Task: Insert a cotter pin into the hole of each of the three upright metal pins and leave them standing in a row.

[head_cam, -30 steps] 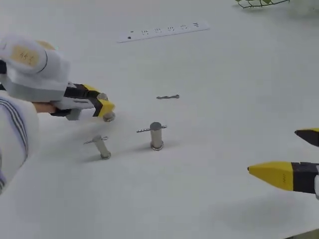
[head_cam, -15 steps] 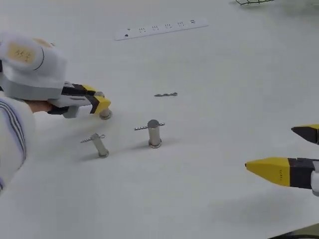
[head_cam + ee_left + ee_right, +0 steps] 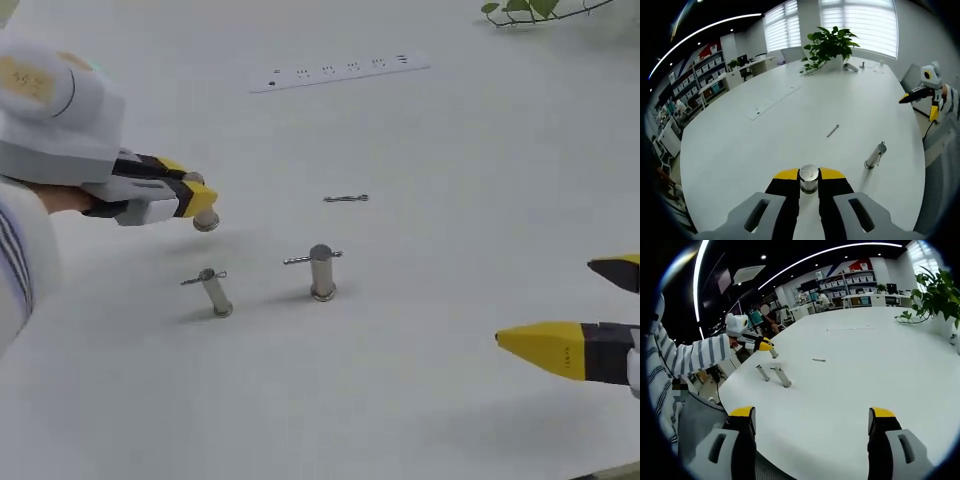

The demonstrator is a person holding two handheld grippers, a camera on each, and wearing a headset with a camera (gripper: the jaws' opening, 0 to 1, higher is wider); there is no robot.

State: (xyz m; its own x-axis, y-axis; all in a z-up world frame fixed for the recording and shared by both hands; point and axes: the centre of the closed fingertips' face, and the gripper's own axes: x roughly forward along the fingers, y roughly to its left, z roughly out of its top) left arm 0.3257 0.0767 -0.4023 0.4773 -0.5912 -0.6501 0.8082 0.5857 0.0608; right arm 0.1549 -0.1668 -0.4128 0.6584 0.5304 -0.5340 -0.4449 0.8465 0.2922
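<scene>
My left gripper (image 3: 200,200) is shut on a bare metal pin (image 3: 206,220), gripped upright between the yellow tips (image 3: 809,179) at the table's left. Two other metal pins stand in front of it, each with a cotter pin through its top: one (image 3: 215,292) leans a little, the other (image 3: 321,272) is upright. A loose cotter pin (image 3: 346,199) lies flat beyond them and appears again (image 3: 833,130) ahead of the held pin. My right gripper (image 3: 590,315) hovers open and empty at the right edge, far from the pins (image 3: 782,376).
A white power strip (image 3: 340,72) lies at the far side of the white table (image 3: 450,160). A potted plant (image 3: 827,45) stands at the far end. A person's striped sleeve (image 3: 695,360) reaches behind the left gripper. Shelves and desks line the room behind.
The left gripper has carried its pin slightly left and away from the two standing pins. The right gripper has stayed put. The head camera shifted a little.
</scene>
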